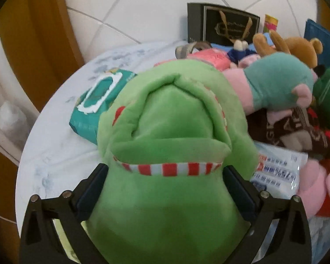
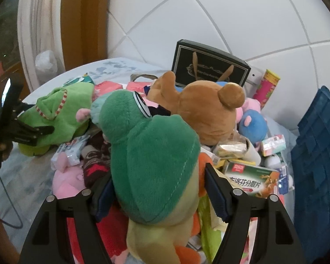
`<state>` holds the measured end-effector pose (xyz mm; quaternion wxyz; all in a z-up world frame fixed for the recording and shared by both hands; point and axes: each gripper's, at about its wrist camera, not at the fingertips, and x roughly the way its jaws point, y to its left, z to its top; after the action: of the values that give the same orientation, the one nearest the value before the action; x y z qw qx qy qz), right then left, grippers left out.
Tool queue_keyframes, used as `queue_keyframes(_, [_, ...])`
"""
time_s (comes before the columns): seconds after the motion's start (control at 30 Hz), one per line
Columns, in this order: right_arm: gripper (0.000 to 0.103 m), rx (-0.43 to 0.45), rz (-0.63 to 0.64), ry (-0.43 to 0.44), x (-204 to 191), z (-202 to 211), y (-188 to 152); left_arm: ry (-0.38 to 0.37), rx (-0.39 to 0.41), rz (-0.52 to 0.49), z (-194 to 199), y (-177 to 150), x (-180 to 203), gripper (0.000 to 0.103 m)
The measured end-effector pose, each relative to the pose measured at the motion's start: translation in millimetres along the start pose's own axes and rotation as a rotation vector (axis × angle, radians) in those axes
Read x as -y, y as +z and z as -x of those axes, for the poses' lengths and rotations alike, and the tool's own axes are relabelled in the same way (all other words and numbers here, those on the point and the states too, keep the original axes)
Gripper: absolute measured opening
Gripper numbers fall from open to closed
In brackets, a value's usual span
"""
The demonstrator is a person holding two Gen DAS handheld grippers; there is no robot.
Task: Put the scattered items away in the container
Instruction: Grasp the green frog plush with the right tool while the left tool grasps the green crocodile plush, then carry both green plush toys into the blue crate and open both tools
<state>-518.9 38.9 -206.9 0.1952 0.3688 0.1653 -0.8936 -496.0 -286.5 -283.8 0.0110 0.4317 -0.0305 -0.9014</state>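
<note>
My left gripper [image 1: 165, 176] is shut on a light green plush toy [image 1: 169, 143] with red-and-white striped trim, held above the bed. The same toy [image 2: 57, 118] and the left gripper [image 2: 19, 132] show at the left of the right wrist view. My right gripper [image 2: 158, 189] is shut on a dark green frog plush [image 2: 151, 149] with a yellow belly. The blue crate [image 2: 316, 165] stands at the right; its edge also shows in the left wrist view [image 1: 321, 41].
A pile of items lies on the bed: a brown bear plush [image 2: 206, 114], pink plush [image 1: 244, 79], wet wipes pack [image 1: 96, 101], medicine box [image 2: 250, 180], tissue packet [image 1: 279, 171], black gift bag [image 2: 209, 66], snack tube [image 2: 268, 85]. White padded headboard [image 2: 231, 11] behind.
</note>
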Motion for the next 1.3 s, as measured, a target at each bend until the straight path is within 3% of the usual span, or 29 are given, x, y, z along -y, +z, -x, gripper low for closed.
queue_keyframes(0.27, [0.073, 0.03, -0.069, -0.015, 6, 13, 3, -0.006, 0.078, 0.098, 39, -18, 1, 0.051])
queue_keyframes(0.33, [0.073, 0.036, -0.073, -0.017, 5, 15, 4, -0.011, 0.096, 0.115, 49, -18, -2, 0.039])
queue_keyframes(0.4, [0.073, 0.044, -0.069, -0.021, 3, 17, 4, -0.016, 0.116, 0.116, 58, -16, -2, 0.021])
queue_keyframes(0.43, [0.073, 0.05, -0.067, -0.023, 2, 18, 4, -0.015, 0.119, 0.112, 61, -16, -2, 0.018])
queue_keyframes(0.8, [0.066, 0.108, -0.03, -0.03, -10, 36, 9, -0.025, 0.151, 0.114, 85, -21, 4, 0.01])
queue_keyframes(1.3, [0.065, 0.167, -0.055, -0.033, -2, 69, 24, -0.062, 0.246, 0.087, 141, -12, 19, 0.01])
